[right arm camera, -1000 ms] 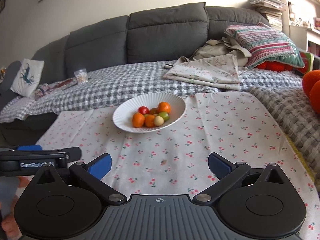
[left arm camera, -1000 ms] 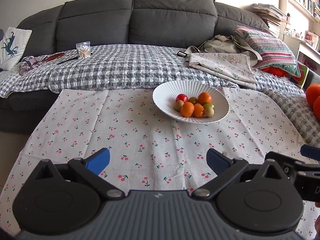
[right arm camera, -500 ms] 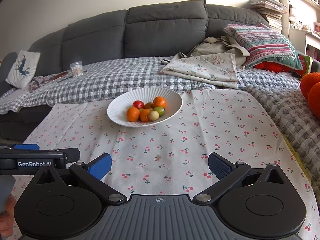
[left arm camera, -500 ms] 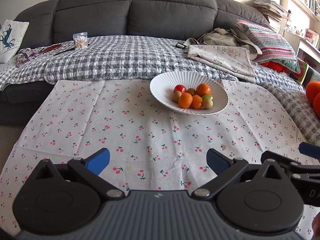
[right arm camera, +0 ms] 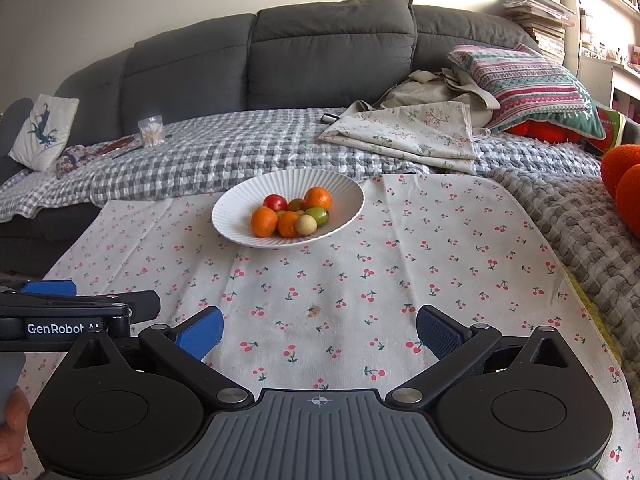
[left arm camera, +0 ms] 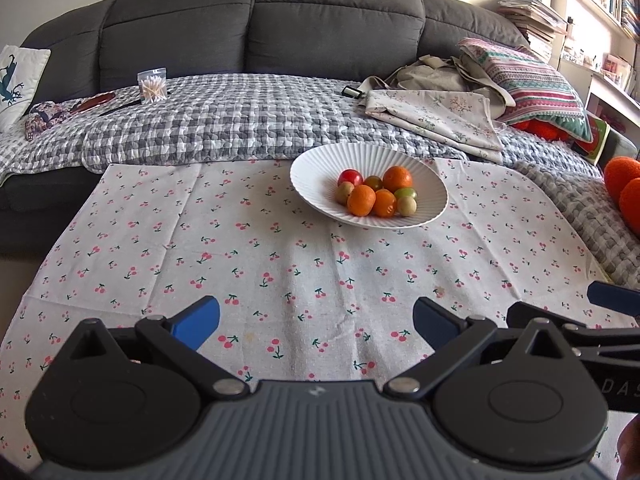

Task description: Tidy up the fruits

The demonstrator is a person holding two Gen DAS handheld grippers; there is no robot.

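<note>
A white ribbed plate point(left arm camera: 320, 168) point(right arm camera: 240, 208) sits on the cherry-print cloth point(left arm camera: 240, 248) point(right arm camera: 400, 264) at its far side. It holds several small fruits: orange ones point(left arm camera: 361, 200) point(right arm camera: 264, 221), a red one point(left arm camera: 350, 177) point(right arm camera: 275, 202), green ones point(left arm camera: 405, 193) point(right arm camera: 318, 216) and a pale one point(right arm camera: 306, 225). My left gripper point(left arm camera: 316, 320) is open and empty, low over the near cloth. My right gripper point(right arm camera: 320, 328) is open and empty too, to the right of the left one. Both are well short of the plate.
A grey sofa with a checked blanket point(left arm camera: 240, 120) lies behind the cloth. Folded fabric point(left arm camera: 432, 116) and a striped pillow point(left arm camera: 528, 76) lie at the back right. A cotton-swab bag point(left arm camera: 152, 86) is at the back left. Orange plush point(left arm camera: 624, 184) sits at the right edge.
Both grippers have moved forward toward the plate, which now looks larger and nearer. Both stay open and empty. Nothing on the cloth has moved.
</note>
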